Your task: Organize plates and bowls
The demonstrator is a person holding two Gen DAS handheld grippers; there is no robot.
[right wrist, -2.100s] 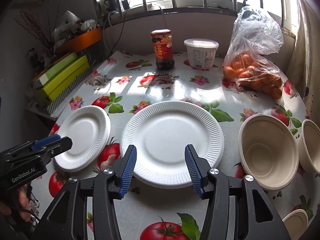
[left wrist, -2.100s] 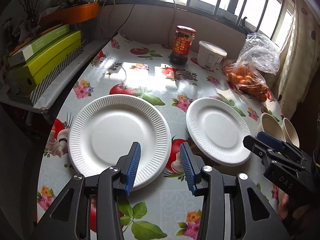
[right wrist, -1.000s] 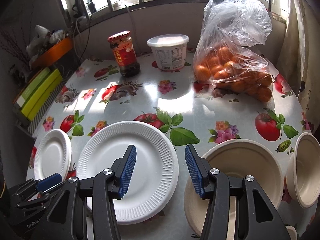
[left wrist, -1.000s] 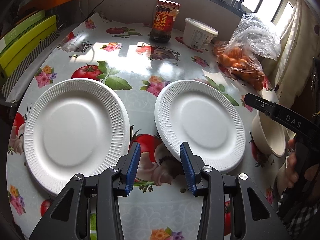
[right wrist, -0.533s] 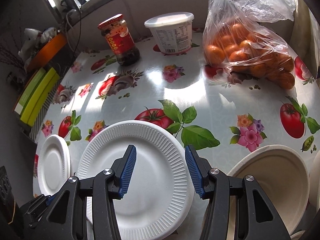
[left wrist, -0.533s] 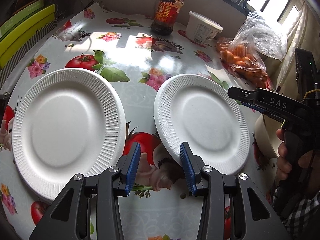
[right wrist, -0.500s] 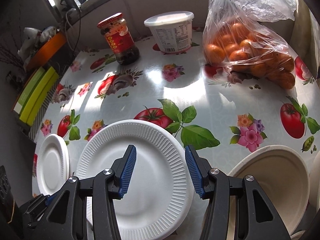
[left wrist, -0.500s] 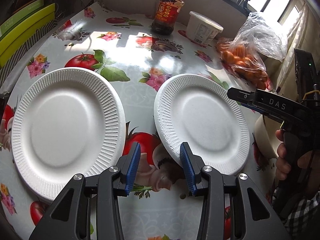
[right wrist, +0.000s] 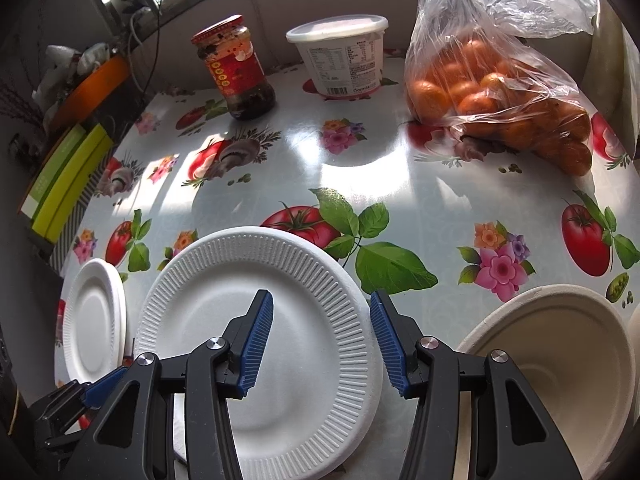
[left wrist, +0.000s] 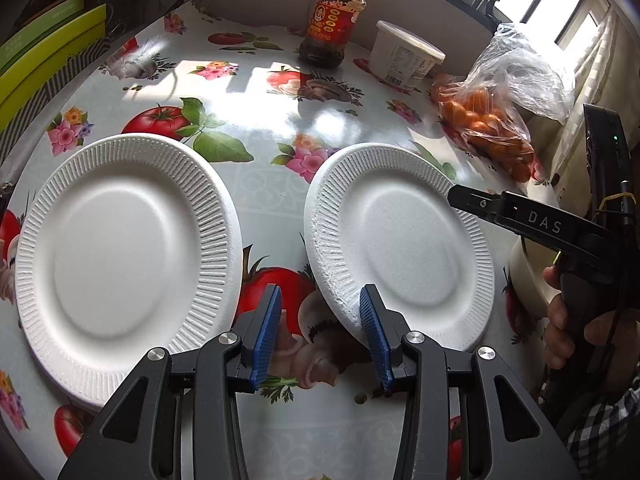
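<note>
Two white ribbed paper plates lie side by side on the tablecloth. In the left wrist view my left gripper (left wrist: pixel 320 300) stands open over the gap between the left plate (left wrist: pixel 120 240) and the right plate (left wrist: pixel 400 248), its right pad beside that plate's near rim. My right gripper (right wrist: pixel 320 320) is open above the right part of that same plate (right wrist: pixel 260 360), nothing pressed between its pads. A cream bowl (right wrist: pixel 560 360) sits just right of it. The left plate (right wrist: pixel 94 320) shows small at the far left.
At the back stand a red-labelled sauce jar (left wrist: pixel 332 20), a white lidded tub (left wrist: pixel 404 60) and a bag of oranges (right wrist: pixel 500 92). Green boxes (right wrist: pixel 60 184) line the table's left side. A second bowl's rim (right wrist: pixel 635 320) peeks in at the right edge. A hand (left wrist: pixel 568 320) holds the right gripper (left wrist: pixel 460 202).
My right gripper has come down and forward, closer over the right plate, and the bowl has slid to the right in its view. The left gripper has hardly moved.
</note>
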